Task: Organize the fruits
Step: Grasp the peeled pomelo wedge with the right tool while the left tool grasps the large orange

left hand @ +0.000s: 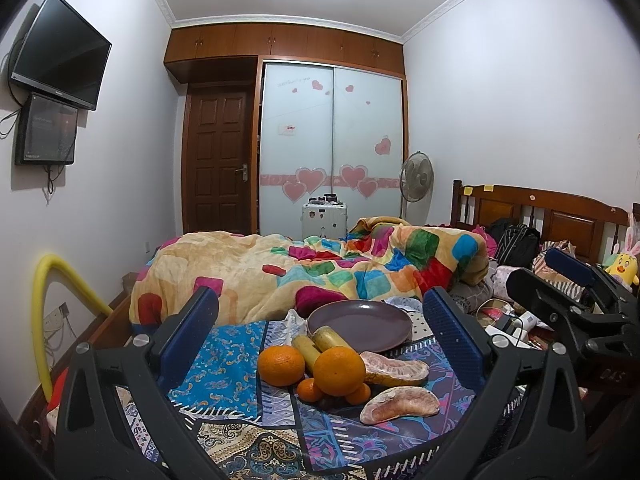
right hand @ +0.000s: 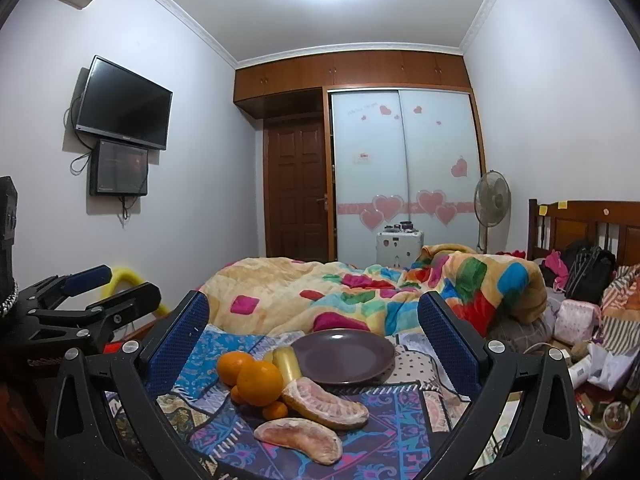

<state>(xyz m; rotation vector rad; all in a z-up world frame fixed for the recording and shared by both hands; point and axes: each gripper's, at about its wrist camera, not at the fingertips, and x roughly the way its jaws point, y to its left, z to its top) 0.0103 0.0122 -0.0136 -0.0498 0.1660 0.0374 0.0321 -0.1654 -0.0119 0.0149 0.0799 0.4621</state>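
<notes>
Both tongs hung spread over the fruit pile, gripping nothing.

Nearest me, my left gripper (left hand: pixel 320 328) and right gripper (right hand: pixel 312 332) were wide apart above the patterned cloth (left hand: pixel 224 364). On it lay two pomelo segments (right hand: pixel 298 440) (right hand: pixel 326 402), then two large oranges (left hand: pixel 339 370) (left hand: pixel 281 365) touching, with small tangerines (left hand: pixel 309 390) tucked under them. Behind those, two yellow banana pieces (left hand: pixel 326 338) rested against the empty purple plate (left hand: pixel 360 324). Farther off was the colourful blanket (left hand: pixel 320 268), then the wardrobe (left hand: pixel 332 140).
</notes>
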